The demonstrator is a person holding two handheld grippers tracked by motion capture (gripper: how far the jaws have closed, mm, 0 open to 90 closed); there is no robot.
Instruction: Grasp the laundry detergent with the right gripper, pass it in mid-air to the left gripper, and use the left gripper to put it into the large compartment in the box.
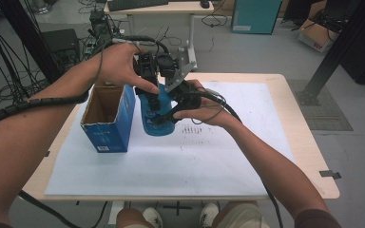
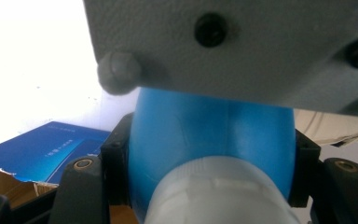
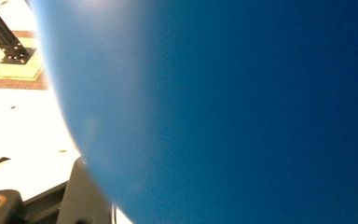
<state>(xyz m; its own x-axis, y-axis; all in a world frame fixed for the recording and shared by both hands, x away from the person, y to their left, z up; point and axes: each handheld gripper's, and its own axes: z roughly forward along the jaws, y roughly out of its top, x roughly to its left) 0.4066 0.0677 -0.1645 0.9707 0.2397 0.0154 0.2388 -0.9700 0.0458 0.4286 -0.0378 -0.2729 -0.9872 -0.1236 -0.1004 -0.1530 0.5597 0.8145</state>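
A blue bottle (image 1: 155,124) is held in the air over the white sheet (image 1: 171,164), just right of an open blue cardboard box (image 1: 108,118). My left gripper (image 1: 151,90) comes from above and is shut on the bottle's shoulders. In the left gripper view the bottle (image 2: 209,126) sits between both jaws, its white cap (image 2: 219,193) toward the camera. My right gripper (image 1: 165,114) holds the bottle's body from the right, and its grey plate (image 2: 261,46) shows in the left gripper view. In the right gripper view the bottle (image 3: 237,116) looms very close, with one jaw showing at the lower left.
The box (image 2: 42,149) stands open-topped on the sheet's left part. The wooden table's edge (image 1: 316,159) runs along the right. Behind the table stand a desk (image 1: 161,9), a teal cabinet (image 1: 254,16) and a black frame post (image 1: 332,52). Cables lie on the floor at left.
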